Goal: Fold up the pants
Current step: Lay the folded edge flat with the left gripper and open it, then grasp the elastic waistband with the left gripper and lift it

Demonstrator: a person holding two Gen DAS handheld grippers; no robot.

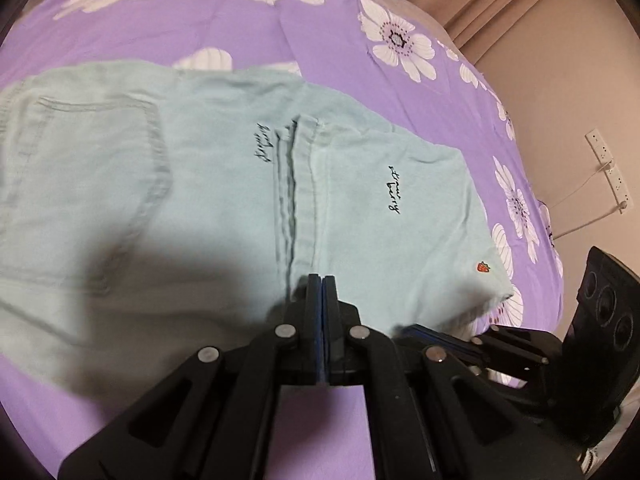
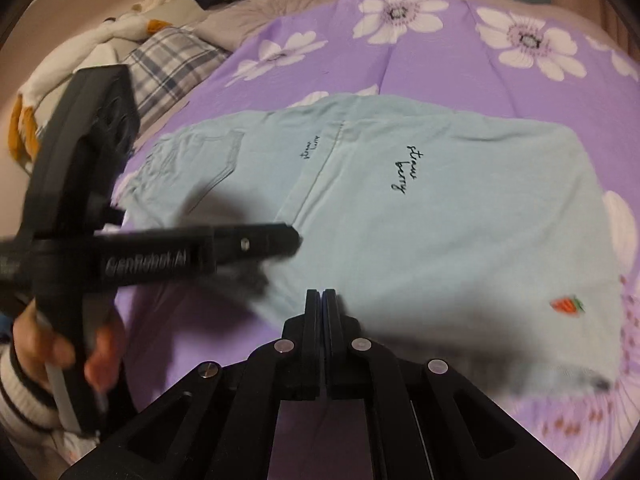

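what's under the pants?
The pants lie on a purple floral bedsheet, visible all around them. The sheet directly beneath, and any folded layers inside, are covered.

The left gripper (image 1: 322, 280) points forward and downward, its two black fingers pressed flat together with only a thin blue line of padding showing between them. The right gripper (image 2: 322, 294) has the same downward tilt, its jaws also closed tight with nothing visible between them. In the right wrist view the left gripper (image 2: 294, 238) reaches in from the left, blurred, its tips meeting. A hand (image 2: 60, 344) grips its handle from below at the near left, fingers curled round it, with a striped white cuff at the wrist.
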